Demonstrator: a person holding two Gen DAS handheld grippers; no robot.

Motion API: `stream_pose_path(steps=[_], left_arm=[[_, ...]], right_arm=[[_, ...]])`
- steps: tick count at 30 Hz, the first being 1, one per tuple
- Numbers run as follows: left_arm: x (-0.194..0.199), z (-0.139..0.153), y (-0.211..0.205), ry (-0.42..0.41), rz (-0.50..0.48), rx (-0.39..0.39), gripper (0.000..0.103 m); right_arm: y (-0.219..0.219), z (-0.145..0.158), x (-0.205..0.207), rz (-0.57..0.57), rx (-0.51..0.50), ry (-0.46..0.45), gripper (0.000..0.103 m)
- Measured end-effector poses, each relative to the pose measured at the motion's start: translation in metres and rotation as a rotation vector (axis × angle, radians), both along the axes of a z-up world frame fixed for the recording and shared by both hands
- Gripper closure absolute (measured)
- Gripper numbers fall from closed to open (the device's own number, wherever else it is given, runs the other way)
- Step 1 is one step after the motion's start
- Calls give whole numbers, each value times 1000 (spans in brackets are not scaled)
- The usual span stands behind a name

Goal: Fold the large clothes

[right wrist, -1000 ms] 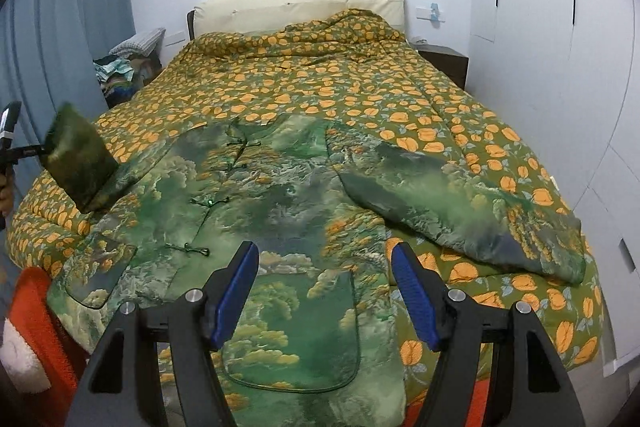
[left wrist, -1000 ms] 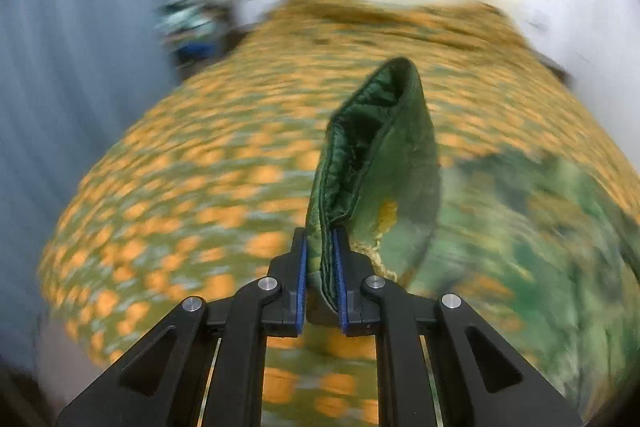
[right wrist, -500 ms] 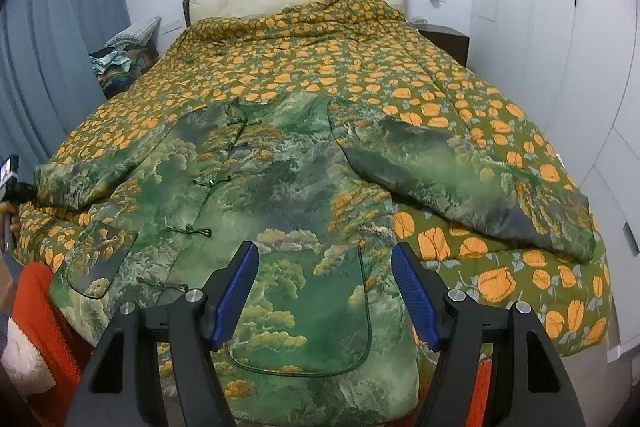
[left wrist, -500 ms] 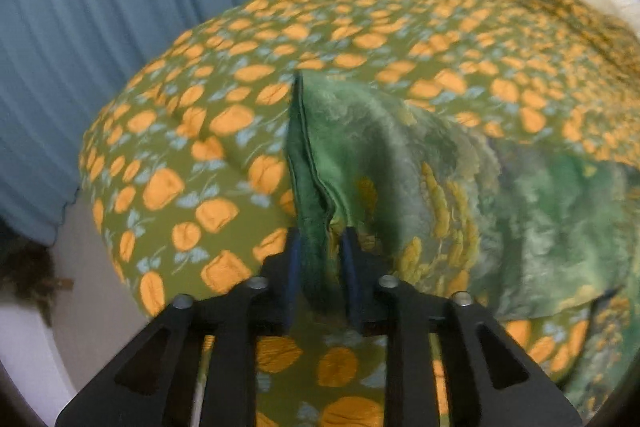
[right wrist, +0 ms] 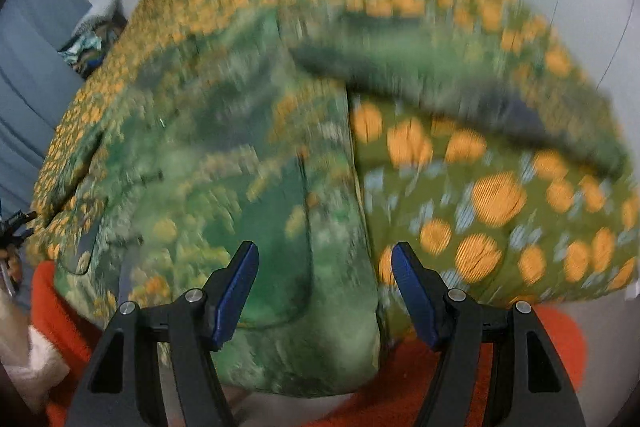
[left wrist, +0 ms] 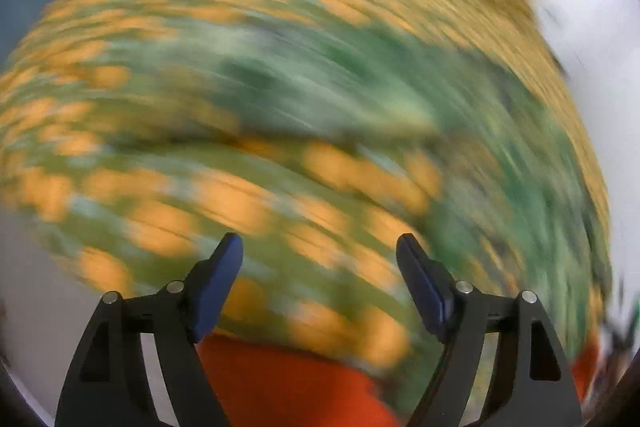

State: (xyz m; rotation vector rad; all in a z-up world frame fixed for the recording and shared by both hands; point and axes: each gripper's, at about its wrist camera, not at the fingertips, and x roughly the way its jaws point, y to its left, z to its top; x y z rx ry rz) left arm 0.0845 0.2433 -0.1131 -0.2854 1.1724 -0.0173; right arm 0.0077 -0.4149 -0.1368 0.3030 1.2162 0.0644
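Green landscape-print padded jacket (right wrist: 224,163) lies spread flat on the orange-flowered quilted bed (right wrist: 496,195), ready for folding. Our left gripper (left wrist: 319,283), jaws opening, holds nothing; our right gripper (right wrist: 325,291), jaws spread, hovers over the hem.

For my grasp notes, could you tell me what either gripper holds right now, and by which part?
Nothing is held. The left gripper has its jaws opening with no cloth between them; the right gripper stands open above the green jacket.

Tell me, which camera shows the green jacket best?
The right wrist view. The green jacket fills its left half, with front, pocket and one sleeve visible, though blurry. In the left wrist view the jacket is only a smeared green patch on the bedspread.
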Motion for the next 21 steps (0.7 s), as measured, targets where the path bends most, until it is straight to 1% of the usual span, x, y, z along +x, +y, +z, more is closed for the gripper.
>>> stream_pose_path(steps=[1, 3, 5, 6, 8, 9, 10, 11, 12, 13, 14, 15, 18, 21], left_arm=[[1, -5, -26, 15, -70, 8, 22], [5, -17, -68, 46, -171, 37, 22], [10, -29, -91, 76, -217, 69, 22], [13, -38, -101, 102, -232, 104, 22], [16, -53, -111, 141, -238, 144, 22], [16, -56, -112, 145, -236, 150, 22], [16, -56, -112, 143, -232, 144, 26], [15, -54, -112, 140, -231, 117, 34], [14, -53, -113, 143, -239, 85, 59], [13, -52, -115, 148, -244, 88, 68], [11, -52, -119, 141, -251, 104, 72], [9, -51, -123, 138, -272, 112, 79], [5, -47, -134, 130, -296, 148, 83], [1, -44, -142, 130, -312, 165, 83]], right_arm=[[-1, -12, 6, 28, 38, 44, 34], [0, -28, 12, 54, 74, 98, 34], [2, -44, 18, 77, 91, 146, 35], [3, -48, 18, 79, 88, 154, 35], [3, -56, 20, 95, 108, 185, 35], [1, -61, 20, 99, 120, 199, 36], [0, -62, 20, 98, 124, 203, 38], [-3, -65, 19, 96, 140, 209, 41], [-3, -66, 20, 102, 156, 212, 51], [-3, -65, 19, 110, 160, 210, 56], [-1, -63, 19, 126, 158, 204, 65], [3, -60, 18, 148, 146, 197, 71], [9, -50, 18, 178, 106, 186, 78], [9, -41, 12, 191, 70, 182, 79]])
